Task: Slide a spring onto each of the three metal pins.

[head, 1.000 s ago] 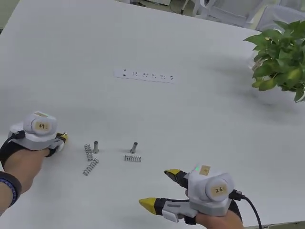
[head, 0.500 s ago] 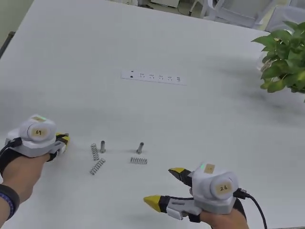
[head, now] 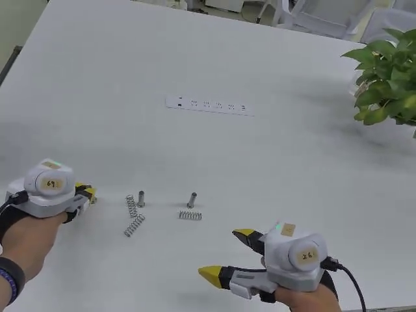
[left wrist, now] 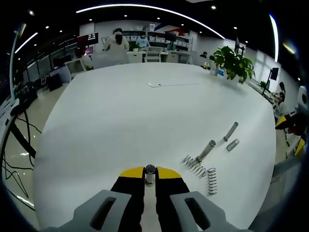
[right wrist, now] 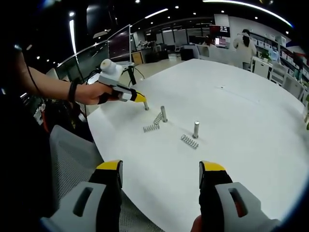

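Pins and springs at the start of assembly — no pin carries a spring yet.

At far left, the left tongs are clamped on the first pin, whose top shows between the yellow tips. Whether its foot rests on the table cannot be told.

To its right stands the second pin, on end and free. The left spring lies just beside it, and the lower spring lies slantwise nearer the person, its upper end close to the left spring.

Further right, the third pin stands on end, with the right spring lying flat just in front of it.

At lower right, the right tongs hover well apart from the parts with their jaws spread wide and nothing between them.

A power strip lies at mid-table, and a plant stands at the far right edge.

Likely faults from here:
- **Toppled pin:** the two free pins have nothing bracing them, so a spring dragged past or lowered off-axis could knock one over.
- **Tangled coils:** the two springs on the left lie close enough that lifting one may snag the other.
- **Lost spring:** a thin coil squeezed hard between the tongs may buckle and spring away.
- **Tilted pin:** if the held pin leans in its clamp, the coil's end would probably catch on the pin's rim — it would not slide down.
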A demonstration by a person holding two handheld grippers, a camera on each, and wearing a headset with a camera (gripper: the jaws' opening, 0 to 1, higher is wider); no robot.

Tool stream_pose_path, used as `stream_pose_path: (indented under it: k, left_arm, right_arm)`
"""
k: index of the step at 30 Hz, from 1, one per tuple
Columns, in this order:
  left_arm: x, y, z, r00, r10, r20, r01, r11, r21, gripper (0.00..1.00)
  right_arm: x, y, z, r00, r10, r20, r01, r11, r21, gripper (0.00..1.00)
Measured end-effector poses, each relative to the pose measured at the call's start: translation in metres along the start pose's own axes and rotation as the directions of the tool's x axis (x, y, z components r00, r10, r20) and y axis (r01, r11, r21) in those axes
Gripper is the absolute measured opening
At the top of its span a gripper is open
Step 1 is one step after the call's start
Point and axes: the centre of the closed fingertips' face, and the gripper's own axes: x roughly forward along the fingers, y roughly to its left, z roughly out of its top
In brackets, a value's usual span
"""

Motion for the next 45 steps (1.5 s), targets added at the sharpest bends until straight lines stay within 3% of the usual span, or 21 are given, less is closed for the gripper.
stream_pose_path:
  k: [14,37,40,42,45]
  left_arm:
    - [0.003,-0.016,0.003,0.9995,-0.029,0.008,0.029,0.999,0.017,0.00]
    - [0.005,-0.022,-0.001,0.9988,-0.048,-0.007,0.048,0.997,0.054,0.00]
    - [0.005,-0.022,-0.002,0.9989,-0.046,-0.008,0.046,0.998,0.045,0.00]
    - [0.005,-0.023,-0.002,0.9986,-0.053,-0.005,0.053,0.999,-0.005,0.01]
    - [0.005,-0.023,-0.002,0.9986,-0.052,-0.006,0.052,0.999,0.001,0.01]
  right_arm:
    - [-0.006,-0.001,-0.004,0.9998,-0.017,0.004,0.017,1.000,0.011,0.63]
    - [-0.009,-0.007,-0.006,0.9995,-0.030,0.005,0.030,0.999,0.023,0.63]
    - [-0.009,-0.008,-0.006,0.9994,-0.033,0.006,0.033,0.999,0.025,0.63]
    - [-0.009,-0.008,-0.006,0.9994,-0.034,0.007,0.034,0.999,0.024,0.63]
    - [-0.009,-0.009,-0.007,0.9993,-0.036,0.006,0.035,0.999,0.026,0.64]
